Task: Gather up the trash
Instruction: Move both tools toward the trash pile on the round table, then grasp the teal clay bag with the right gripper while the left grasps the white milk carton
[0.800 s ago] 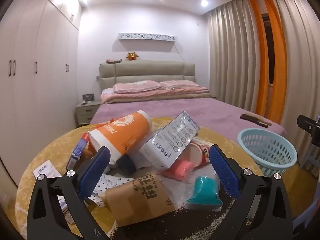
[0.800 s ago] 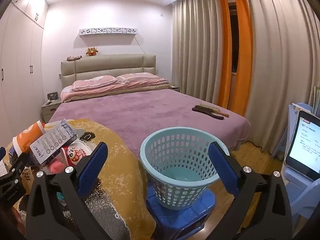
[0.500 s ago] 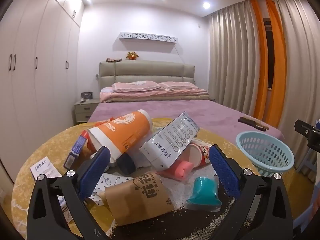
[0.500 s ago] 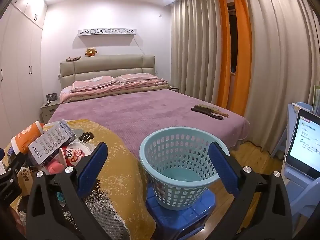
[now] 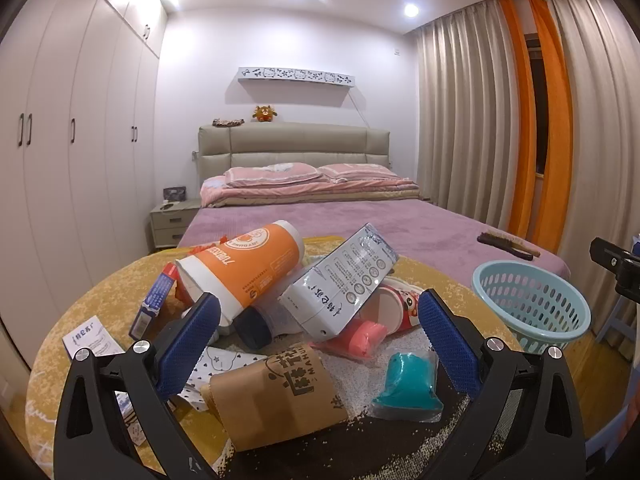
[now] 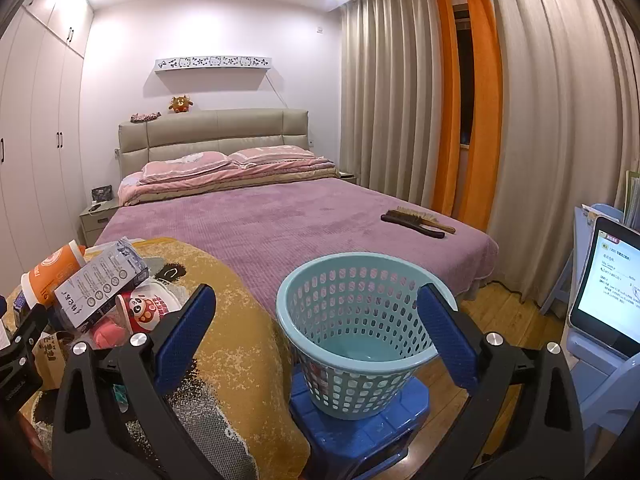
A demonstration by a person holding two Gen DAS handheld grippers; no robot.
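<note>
Bedroom, warm lamps overhead, with a round table (image 5: 68, 320) in a yellow cloth carrying the trash pile. Left gripper (image 5: 318, 344) hangs wide open over that pile, holding nothing; the brown paper bag (image 5: 276, 396) lies just below and between its fingers, a teal wrapped piece (image 5: 408, 380) beside the right finger, an orange cup (image 5: 248, 268) and white box (image 5: 340, 280) stacked farther ahead. Right gripper (image 6: 316, 338) is likewise open and empty, the blue basket (image 6: 360, 320) straight ahead between its fingers, on a blue stool (image 6: 360, 440). Collection looks barely begun: the basket appears empty. Next, probably, close on the bag. The basket stands clear of the table edge, with open room above.
</note>
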